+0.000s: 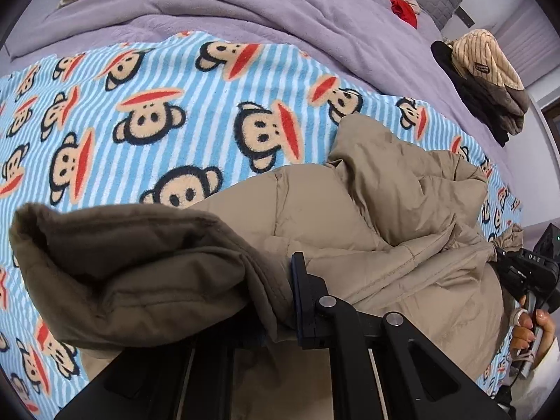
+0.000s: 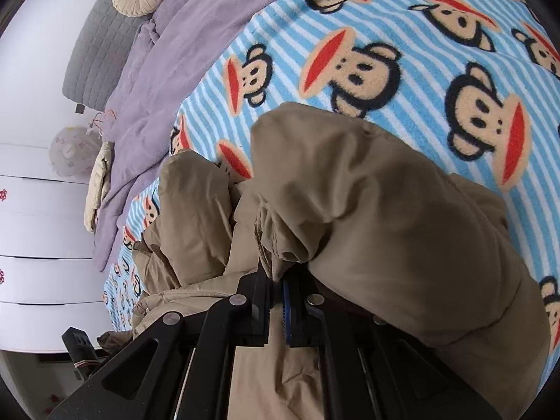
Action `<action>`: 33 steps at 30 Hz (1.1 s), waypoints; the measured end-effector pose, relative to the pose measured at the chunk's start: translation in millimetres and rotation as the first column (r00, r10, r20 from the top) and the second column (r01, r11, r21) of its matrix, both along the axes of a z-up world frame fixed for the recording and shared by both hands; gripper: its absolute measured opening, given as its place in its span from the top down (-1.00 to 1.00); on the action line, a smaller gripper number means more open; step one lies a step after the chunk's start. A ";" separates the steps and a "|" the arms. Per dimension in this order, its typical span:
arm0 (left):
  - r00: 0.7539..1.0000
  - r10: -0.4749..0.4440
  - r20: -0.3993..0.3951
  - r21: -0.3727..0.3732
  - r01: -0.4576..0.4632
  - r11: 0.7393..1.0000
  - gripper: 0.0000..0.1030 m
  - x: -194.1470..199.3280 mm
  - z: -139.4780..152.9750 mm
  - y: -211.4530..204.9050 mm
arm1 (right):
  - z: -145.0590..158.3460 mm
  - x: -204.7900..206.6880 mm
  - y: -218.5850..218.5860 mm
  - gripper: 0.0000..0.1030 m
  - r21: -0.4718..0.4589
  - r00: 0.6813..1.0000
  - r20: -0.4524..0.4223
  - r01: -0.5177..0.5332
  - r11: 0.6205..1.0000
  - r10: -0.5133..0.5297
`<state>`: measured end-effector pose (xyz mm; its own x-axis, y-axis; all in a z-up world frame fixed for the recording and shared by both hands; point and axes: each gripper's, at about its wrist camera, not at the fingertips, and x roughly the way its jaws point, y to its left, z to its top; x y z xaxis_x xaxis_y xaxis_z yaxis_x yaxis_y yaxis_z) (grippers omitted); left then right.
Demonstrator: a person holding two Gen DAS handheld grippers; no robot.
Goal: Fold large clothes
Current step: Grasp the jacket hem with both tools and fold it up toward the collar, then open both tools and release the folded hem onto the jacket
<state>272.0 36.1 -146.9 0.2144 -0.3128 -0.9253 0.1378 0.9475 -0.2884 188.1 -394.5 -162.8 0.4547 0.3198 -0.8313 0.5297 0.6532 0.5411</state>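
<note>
Claws first: my left claw [image 1: 276,301] is clamped nearly shut on a thick fold of the tan padded jacket [image 1: 385,217], and my right claw [image 2: 276,290] is pinched just as tight on a gathered cuff or hem of the same jacket. Both point steeply down at the bed.

Biggest thing ahead of both claws is the monkey-print blanket [image 1: 122,112], striped blue and white, spread over the bed. Beyond it lies the lilac duvet [image 1: 245,7]. The jacket lies bunched right under and in front of my claws, on the near part of the blanket, with a puffy section heaped between the two grips.

Now the risks, as I judge them. That fabric is slick and bulky, and each claw has only a small bite of it. If I swing the fold over quickly, the weight of the padding could drag an edge out of the pads. The heap in the middle could also trap air and spring the fold back open. If my claws land unevenly, the edges won't line up. Lastly, setting down too low could snag the fleecy blanket and rumple it under the jacket.
</note>
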 end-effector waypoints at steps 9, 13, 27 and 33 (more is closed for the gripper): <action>0.985 -0.014 0.171 0.041 0.007 0.999 -0.67 -33.9 56.7 25.6 | 24.0 -2.2 3.2 0.58 -0.026 0.999 0.009 -0.033 0.999 0.033; 0.979 -0.006 0.206 0.049 -0.004 0.999 -0.67 -36.7 69.6 29.2 | 57.1 -9.9 9.2 -0.18 -0.093 0.995 0.075 -0.066 0.994 0.073; 0.992 -0.010 0.128 0.086 -0.001 0.996 -0.01 -3.1 -32.8 -37.0 | 8.9 10.5 87.2 0.97 -0.302 0.954 -0.027 -0.292 0.907 0.299; 0.992 -0.032 0.120 0.103 0.020 0.994 -0.02 9.4 -56.4 -43.3 | -15.9 31.6 63.2 1.00 -0.259 0.971 -0.023 -0.234 0.937 0.236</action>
